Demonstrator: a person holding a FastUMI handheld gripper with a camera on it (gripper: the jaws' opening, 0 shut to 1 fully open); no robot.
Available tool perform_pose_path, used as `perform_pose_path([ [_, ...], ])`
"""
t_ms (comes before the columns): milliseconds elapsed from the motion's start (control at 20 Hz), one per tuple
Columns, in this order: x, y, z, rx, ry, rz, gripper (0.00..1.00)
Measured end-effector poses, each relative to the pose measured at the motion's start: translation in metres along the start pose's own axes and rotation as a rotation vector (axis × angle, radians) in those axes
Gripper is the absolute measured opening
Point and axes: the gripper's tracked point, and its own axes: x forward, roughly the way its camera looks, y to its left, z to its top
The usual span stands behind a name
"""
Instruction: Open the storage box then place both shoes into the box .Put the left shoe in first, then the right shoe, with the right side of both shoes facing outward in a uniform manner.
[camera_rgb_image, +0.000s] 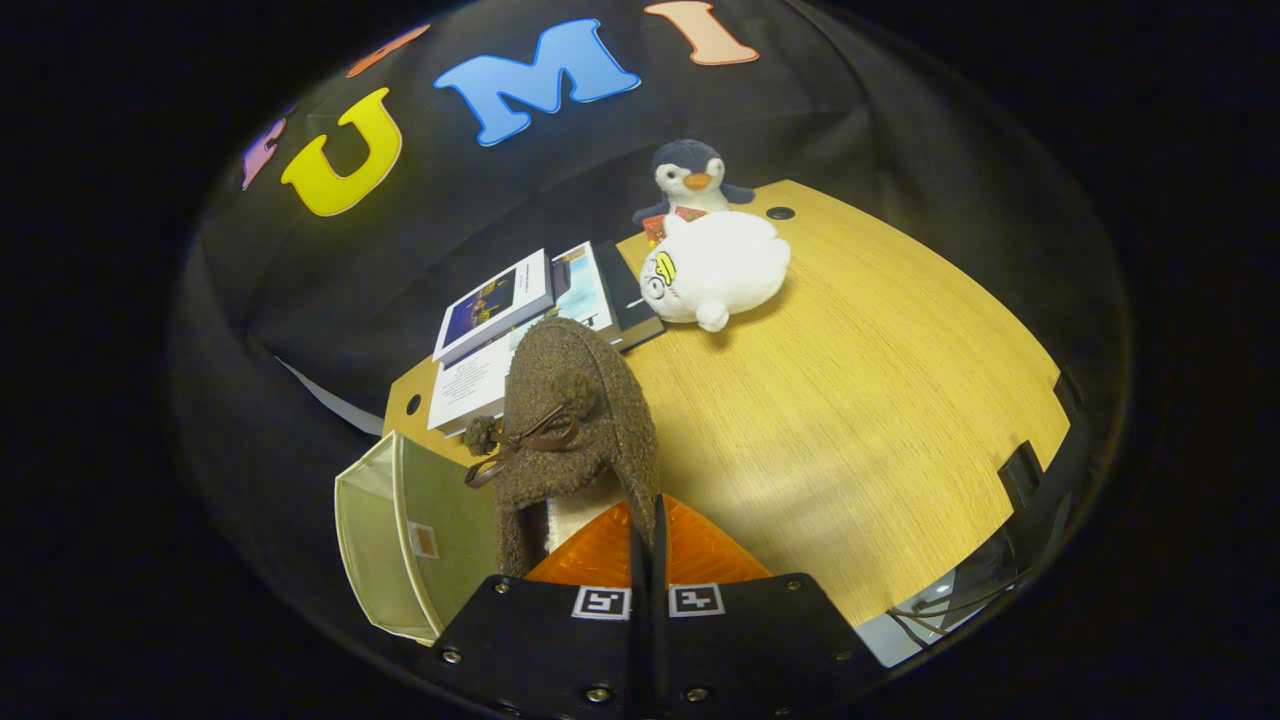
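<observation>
A brown fuzzy shoe (575, 420) with a brown bow and pompoms hangs from my gripper (648, 545). Its toe points away from me and its white lining shows by the fingers. My fingers are pressed together on the shoe's collar edge. The storage box (405, 530), pale green fabric with a cream rim, stands open just left of the shoe and the fingers, on the wooden table (860, 420). The shoe hides part of the box's inside.
Beyond the shoe lie stacked books (520, 320). A white plush toy (715, 265) and a penguin plush (692, 180) sit further back. A black bracket (1020, 470) marks the table's right edge, with cables below it.
</observation>
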Motion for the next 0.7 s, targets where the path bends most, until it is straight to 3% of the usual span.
perform_pose_path([
  [700,-0.015,0.142,-0.038,-0.07,0.034,0.155,0.0],
])
